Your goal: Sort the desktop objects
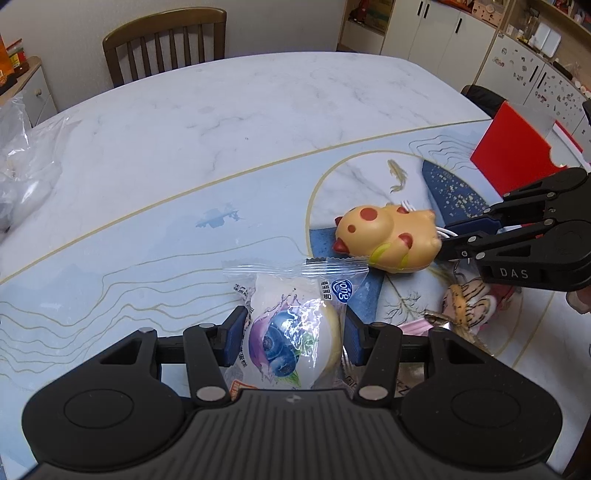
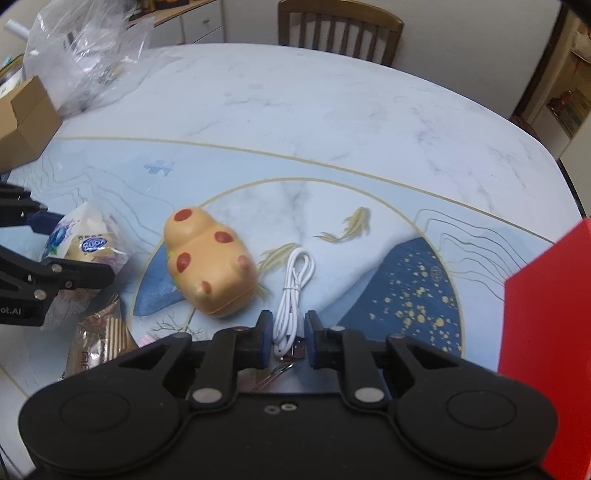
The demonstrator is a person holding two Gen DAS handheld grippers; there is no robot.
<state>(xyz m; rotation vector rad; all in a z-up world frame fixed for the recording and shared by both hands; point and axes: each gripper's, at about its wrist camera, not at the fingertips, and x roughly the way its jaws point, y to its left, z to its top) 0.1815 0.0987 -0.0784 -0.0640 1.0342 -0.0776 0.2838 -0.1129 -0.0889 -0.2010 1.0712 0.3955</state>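
now your left gripper (image 1: 295, 328) clamps the blueberry bun packet (image 1: 291, 325) at lower centre, while your right gripper (image 2: 287, 338) pinches the white cable (image 2: 291, 295) beside the spotted toy (image 2: 210, 262).

A marble-patterned table (image 2: 332, 110) with painted fish and blue hills fills both views. A wooden chair (image 2: 338, 29) stands at the table's far edge. A crumpled clear plastic bag (image 2: 85, 48) lies on the table's far left corner, with a cardboard box (image 2: 26, 122) just beside it. White cabinets (image 1: 436, 33) stand well beyond the table.
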